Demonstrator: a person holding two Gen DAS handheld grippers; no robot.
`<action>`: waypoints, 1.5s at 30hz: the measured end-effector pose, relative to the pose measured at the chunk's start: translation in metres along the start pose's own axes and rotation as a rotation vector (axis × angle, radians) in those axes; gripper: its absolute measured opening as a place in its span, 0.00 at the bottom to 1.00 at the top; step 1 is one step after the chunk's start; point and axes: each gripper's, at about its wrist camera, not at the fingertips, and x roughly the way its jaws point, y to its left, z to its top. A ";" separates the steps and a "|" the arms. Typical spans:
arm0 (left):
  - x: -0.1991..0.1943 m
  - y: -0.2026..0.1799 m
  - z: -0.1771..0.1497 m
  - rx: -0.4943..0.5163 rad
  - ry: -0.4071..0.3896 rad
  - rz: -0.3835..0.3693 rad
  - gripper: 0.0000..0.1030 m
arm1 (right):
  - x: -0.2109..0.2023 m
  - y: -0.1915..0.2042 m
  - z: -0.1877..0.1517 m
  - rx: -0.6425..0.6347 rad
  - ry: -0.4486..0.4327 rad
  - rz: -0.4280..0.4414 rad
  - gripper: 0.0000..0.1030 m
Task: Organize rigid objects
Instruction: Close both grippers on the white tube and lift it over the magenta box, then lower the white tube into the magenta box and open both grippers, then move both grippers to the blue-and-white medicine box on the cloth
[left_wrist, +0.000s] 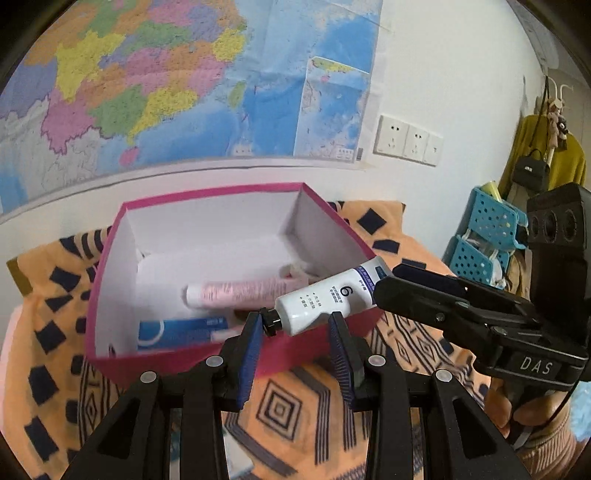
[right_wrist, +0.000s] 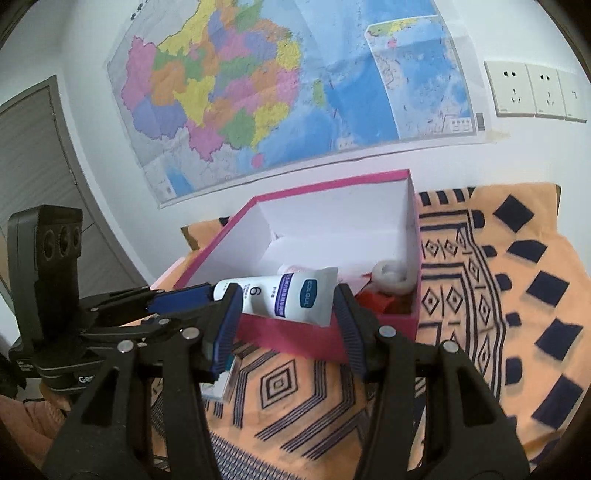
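- Left tongs (left_wrist: 295, 328) and right tongs (right_wrist: 290, 306) both clench one white tube (left_wrist: 328, 299), held level.
- The tube hangs over the near rim of the pink box (left_wrist: 110, 258).
- The box sits on an orange patterned cloth (left_wrist: 295, 406).

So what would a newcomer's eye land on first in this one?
The white tube marked 6, held between both grippers above the near wall of the pink box. Behind it, a big colourful map fills the wall, and an orange patterned cloth covers the table.
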 end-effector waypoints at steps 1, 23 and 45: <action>0.002 0.000 0.003 0.000 -0.002 0.001 0.35 | 0.003 -0.003 0.003 0.003 -0.002 -0.002 0.52; 0.061 0.013 0.010 -0.040 0.105 0.002 0.35 | 0.033 -0.033 0.002 0.051 0.053 -0.071 0.52; -0.037 0.079 -0.065 -0.145 -0.031 0.199 0.46 | 0.013 0.012 -0.035 0.011 0.096 0.107 0.52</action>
